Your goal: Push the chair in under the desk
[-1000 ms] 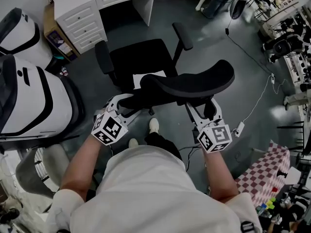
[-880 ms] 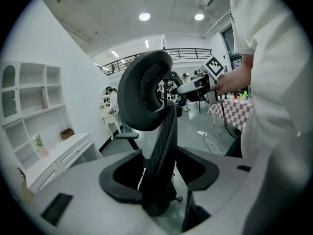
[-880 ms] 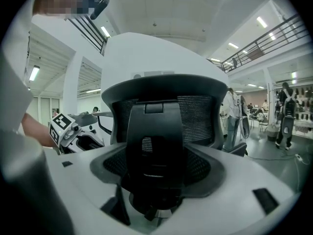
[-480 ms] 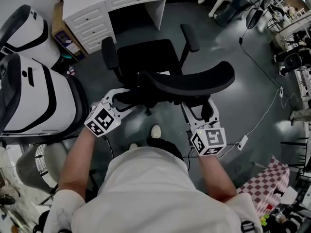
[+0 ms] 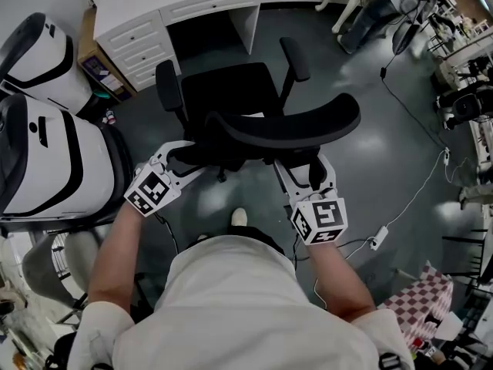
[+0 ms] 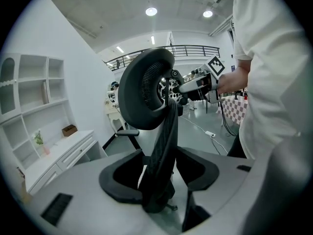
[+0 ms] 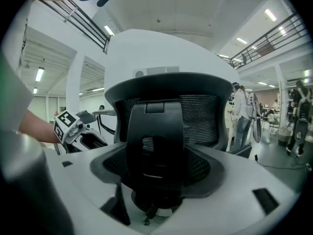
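Note:
A black office chair (image 5: 227,91) stands on the grey floor, its seat facing the white desk (image 5: 177,2) and its kneehole at the top of the head view. Its curved mesh backrest (image 5: 285,126) is nearest me. My left gripper (image 5: 189,159) is at the backrest's left end, open, with the mesh edge (image 6: 164,146) standing between its jaws and a gap on either side. My right gripper (image 5: 304,168) is open at the back's right part, and the chair's back spine (image 7: 156,131) shows between its wide-spread jaws. Each gripper appears in the other's view: the right gripper (image 6: 195,87), the left gripper (image 7: 80,126).
Two large white-and-black pod seats (image 5: 46,153) stand close on the left. The desk's drawer unit (image 5: 135,37) flanks the kneehole. A power strip with its cable (image 5: 377,239) lies on the floor at the right. A person (image 7: 242,116) stands farther off.
The chair has rolled toward the desk, and both grippers have gone along with it. The jaws look the same as before.

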### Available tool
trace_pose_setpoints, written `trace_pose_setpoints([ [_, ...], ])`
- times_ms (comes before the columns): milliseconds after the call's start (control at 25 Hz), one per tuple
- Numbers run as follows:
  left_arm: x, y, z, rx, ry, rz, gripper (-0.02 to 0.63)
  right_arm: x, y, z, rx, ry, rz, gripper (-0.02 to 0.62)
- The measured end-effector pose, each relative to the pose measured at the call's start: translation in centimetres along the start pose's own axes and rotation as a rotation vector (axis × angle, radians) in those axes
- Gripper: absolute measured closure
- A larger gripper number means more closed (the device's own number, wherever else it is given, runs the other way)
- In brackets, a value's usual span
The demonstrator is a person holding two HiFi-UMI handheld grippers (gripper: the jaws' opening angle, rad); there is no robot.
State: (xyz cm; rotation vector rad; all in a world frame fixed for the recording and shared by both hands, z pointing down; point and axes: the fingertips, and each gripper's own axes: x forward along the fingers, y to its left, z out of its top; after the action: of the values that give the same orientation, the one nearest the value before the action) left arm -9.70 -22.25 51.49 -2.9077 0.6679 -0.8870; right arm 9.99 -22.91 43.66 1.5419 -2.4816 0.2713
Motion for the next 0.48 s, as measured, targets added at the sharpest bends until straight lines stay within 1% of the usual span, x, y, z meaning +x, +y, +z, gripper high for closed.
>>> trace_pose_setpoints([
  [320, 2.7, 2.1, 1.4, -0.016, -0.009, 0.044, 0.388, 2.3, -3.2, 0.9, -0.018, -0.013, 0.055, 0.271],
  [480, 3.5, 3.3, 1.5, -0.022, -0.005, 0.045, 0.388, 3.7, -3.9, 1.1, -0.019, -0.007, 0.078, 0.272],
])
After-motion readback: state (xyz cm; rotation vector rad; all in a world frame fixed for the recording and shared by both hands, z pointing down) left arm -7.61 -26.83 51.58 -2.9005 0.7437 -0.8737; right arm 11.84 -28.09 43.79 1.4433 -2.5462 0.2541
